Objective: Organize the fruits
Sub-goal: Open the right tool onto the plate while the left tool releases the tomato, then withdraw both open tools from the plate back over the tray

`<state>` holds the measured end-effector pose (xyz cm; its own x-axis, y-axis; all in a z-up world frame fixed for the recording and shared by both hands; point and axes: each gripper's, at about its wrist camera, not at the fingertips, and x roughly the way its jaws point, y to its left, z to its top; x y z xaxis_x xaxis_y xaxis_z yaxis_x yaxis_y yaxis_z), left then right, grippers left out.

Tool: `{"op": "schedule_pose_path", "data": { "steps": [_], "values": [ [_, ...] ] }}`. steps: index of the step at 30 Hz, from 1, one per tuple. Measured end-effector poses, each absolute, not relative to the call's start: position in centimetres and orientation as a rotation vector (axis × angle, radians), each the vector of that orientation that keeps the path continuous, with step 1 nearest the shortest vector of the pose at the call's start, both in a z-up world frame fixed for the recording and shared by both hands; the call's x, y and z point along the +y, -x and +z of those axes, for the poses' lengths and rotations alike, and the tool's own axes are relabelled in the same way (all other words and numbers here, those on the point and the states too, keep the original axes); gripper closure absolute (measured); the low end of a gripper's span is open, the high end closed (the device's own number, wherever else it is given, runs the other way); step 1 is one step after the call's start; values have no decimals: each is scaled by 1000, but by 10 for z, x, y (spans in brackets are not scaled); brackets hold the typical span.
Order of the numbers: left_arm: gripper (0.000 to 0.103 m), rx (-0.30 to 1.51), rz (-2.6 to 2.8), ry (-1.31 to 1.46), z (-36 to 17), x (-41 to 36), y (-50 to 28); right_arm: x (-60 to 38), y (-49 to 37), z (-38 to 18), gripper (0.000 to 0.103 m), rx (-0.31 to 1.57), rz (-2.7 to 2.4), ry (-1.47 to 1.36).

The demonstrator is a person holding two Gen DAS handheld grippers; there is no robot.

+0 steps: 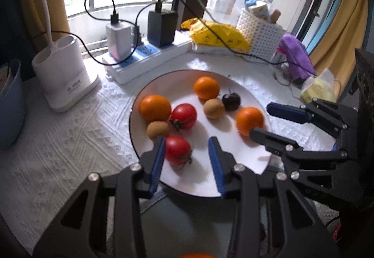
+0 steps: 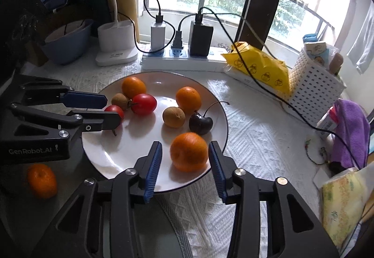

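A white plate (image 1: 203,124) (image 2: 131,141) holds three oranges, two tomatoes, two small brown fruits and a dark cherry (image 1: 231,101) (image 2: 200,123). My left gripper (image 1: 187,152) (image 2: 112,109) is open around the nearer tomato (image 1: 177,149) (image 2: 114,111); the tomato lies close to the left pad with a gap on the other side. My right gripper (image 2: 185,152) (image 1: 259,120) stands open around the nearest orange (image 2: 189,151) (image 1: 249,120), its pads not pressing on it. One more orange (image 2: 42,179) lies off the plate on the dark surface at the left.
Behind the plate sit a power strip (image 1: 149,57) with chargers and cables, a white holder (image 1: 63,75), a blue bowl (image 2: 67,40), a yellow bag (image 2: 259,64), a white perforated basket (image 2: 313,80), a purple cloth (image 2: 350,131) and a tissue pack (image 2: 343,199).
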<state>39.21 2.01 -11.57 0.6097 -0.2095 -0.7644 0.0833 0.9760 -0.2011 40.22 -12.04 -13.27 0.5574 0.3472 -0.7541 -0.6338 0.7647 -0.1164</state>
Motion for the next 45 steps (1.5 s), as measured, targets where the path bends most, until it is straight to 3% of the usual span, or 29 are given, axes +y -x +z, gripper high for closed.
{"op": "schedule_pose_path", "data": {
  "steps": [29,32,35,45],
  "values": [
    [59,589,-104,73,-15,14,-267,-137,-301,-48,55,618,541,352],
    [52,566,-100,70,-10,14,-254,-140,-288,-41,55,601,538,346],
    [38,546,-105,72,-5,14,-240,-143,-275,-35,55,584,535,332],
    [37,467,-101,78,14,14,-190,-153,-231,-16,55,537,524,303]
  ]
}}
